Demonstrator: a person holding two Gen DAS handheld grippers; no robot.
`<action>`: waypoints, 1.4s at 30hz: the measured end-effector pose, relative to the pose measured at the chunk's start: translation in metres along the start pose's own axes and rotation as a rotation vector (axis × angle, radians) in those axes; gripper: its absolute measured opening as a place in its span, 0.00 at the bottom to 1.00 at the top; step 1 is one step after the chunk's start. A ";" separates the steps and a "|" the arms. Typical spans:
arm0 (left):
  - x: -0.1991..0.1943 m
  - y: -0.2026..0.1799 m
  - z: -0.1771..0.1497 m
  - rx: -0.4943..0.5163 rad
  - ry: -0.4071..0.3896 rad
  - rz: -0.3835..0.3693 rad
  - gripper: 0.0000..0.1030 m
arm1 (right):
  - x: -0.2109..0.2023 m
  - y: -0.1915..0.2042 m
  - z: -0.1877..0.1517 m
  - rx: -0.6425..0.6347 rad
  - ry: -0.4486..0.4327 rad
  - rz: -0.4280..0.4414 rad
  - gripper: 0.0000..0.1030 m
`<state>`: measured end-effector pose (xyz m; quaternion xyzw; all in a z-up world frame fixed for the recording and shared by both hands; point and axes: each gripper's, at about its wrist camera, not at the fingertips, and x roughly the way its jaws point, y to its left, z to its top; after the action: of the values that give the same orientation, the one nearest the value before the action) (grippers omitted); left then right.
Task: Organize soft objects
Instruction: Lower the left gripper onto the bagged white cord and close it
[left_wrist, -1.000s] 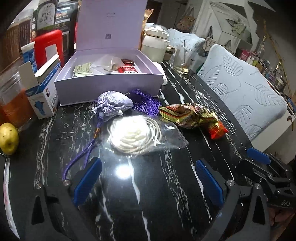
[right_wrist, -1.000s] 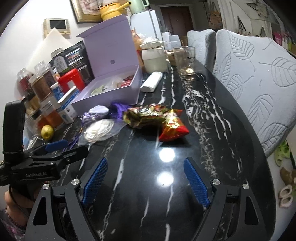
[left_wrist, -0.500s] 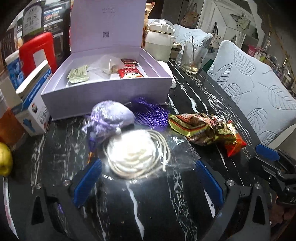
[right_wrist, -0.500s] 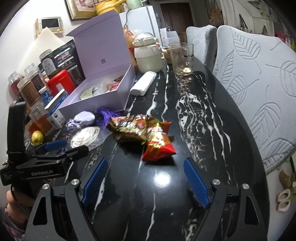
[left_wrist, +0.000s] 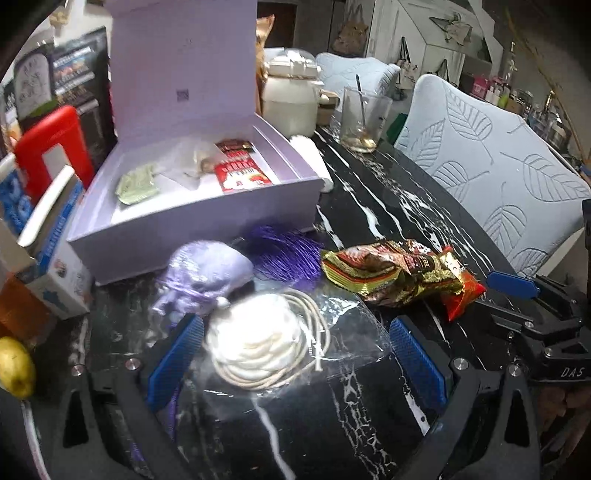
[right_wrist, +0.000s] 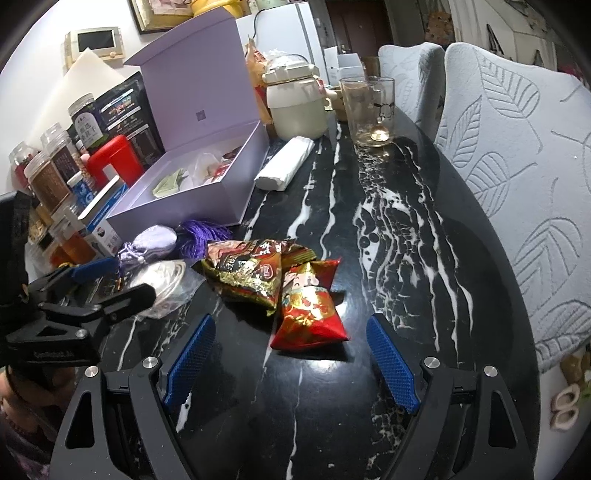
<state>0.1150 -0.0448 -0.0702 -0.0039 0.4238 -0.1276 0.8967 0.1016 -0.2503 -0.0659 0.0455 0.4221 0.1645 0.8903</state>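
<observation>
Both wide-set grippers nearer now: left gripper (left_wrist: 295, 354) around white bundle (left_wrist: 258, 343).

I stood in a home dining room: a black marbled desk (right_wrist: 388, 229) with quilted leaf-pattern chairs (right_wrist: 517, 155), a white fridge (right_wrist: 295, 33) behind, food jars (right_wrist: 48, 177), a drinking glass (right_wrist: 367, 110) and slippers (right_wrist: 565, 402) on the floor.

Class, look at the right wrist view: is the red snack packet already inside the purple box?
No, the red packet lies on the table, outside the box.
</observation>
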 end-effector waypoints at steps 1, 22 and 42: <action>0.004 0.000 -0.001 -0.008 0.012 -0.014 1.00 | 0.000 0.000 0.000 0.001 0.002 -0.001 0.83; 0.036 0.009 -0.003 0.036 0.065 0.073 1.00 | 0.002 -0.015 -0.002 0.068 0.019 0.009 0.83; 0.001 -0.007 -0.035 0.004 0.057 0.079 0.70 | -0.013 -0.013 -0.014 0.076 -0.002 0.014 0.83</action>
<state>0.0880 -0.0483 -0.0926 0.0185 0.4489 -0.0931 0.8886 0.0867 -0.2677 -0.0683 0.0824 0.4271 0.1543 0.8871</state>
